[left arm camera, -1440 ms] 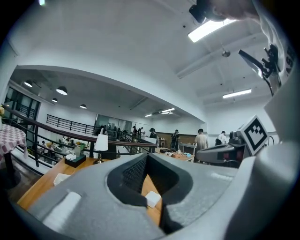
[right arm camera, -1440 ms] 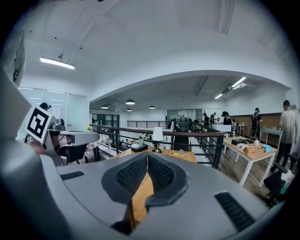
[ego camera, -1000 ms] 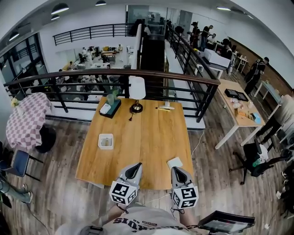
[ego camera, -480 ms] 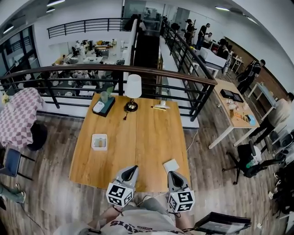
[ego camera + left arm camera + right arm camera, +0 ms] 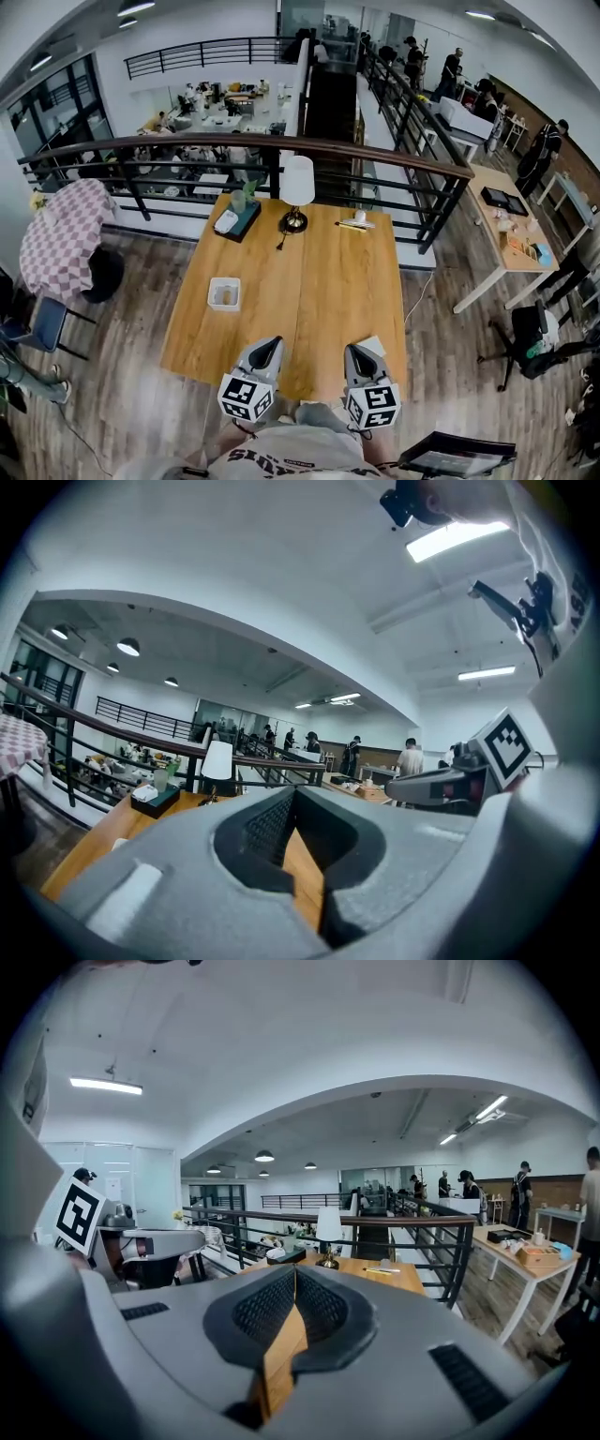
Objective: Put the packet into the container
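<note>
Both jaws closed, empty; left gripper [image 5: 271, 342] and right gripper [image 5: 355, 349] side by side, pointing across the table [image 5: 323, 272]

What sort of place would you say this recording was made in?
Probably an open-plan office or co-working space, on a mezzanine: a wooden table stands by a black railing overlooking a lower floor of desks, and people stand about at the right.

The left tool [image 5: 268, 343] and right tool [image 5: 357, 351] were grey, each bearing a black-and-white marker cube [image 5: 246, 397]; the person wore a grey printed shirt [image 5: 281, 461].
</note>
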### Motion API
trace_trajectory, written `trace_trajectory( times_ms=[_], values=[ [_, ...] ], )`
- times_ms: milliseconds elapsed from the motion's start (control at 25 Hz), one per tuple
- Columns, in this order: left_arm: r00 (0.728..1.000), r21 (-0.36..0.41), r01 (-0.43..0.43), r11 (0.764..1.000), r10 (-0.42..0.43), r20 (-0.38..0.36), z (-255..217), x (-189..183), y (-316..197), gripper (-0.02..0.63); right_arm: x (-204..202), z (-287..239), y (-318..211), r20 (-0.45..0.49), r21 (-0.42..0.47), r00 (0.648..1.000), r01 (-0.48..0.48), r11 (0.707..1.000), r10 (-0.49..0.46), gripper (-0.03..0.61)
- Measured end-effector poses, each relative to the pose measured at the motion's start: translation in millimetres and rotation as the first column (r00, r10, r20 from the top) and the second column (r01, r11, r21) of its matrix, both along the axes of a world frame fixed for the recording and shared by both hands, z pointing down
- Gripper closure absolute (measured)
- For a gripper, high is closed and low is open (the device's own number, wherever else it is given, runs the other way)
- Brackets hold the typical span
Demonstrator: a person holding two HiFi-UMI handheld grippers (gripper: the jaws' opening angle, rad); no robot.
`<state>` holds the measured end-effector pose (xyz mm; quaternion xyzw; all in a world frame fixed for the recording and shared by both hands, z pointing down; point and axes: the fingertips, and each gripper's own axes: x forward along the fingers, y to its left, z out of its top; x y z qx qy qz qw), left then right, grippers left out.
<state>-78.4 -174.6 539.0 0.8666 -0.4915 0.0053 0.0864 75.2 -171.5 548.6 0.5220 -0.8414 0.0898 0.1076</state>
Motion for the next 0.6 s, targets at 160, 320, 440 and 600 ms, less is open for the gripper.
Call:
trace_trajectory(
  times_ms=[160, 320, 440, 600],
  values=[
    [0.999, 0.004, 0.037, 0.999, -0.037, 0.017, -7.9, -3.1, -19.1, 0.611, -2.8, -5.5, -22.3, 0.023, 0.009, 0.999, 0.034, 0.999, -0.034, 0.571],
    [0.999, 0.012, 0.039, 0.999, -0.04, 0.023, -17.7, 16.6, -35.4, 0.611, 18.9, -4.4, -45.0, 0.034, 0.001, 0.999, 0.03, 1.0, -0.03, 0.571],
    [0.998, 0.01, 0.052, 0.999, -0.053, 0.045, -20.3, 19.7, -51.1, 0.611, 24.6, -1.0, -63.7, 0.054, -0.002, 0.998, 0.032, 0.999, -0.032, 0.571],
    [0.995, 0.0, 0.087, 0.996, -0.087, 0.045, -18.2, 25.1, -77.5, 0.611, 41.1, 1.9, -82.4, 0.043, -0.019, 0.998, 0.039, 0.999, -0.038, 0.571]
  ],
)
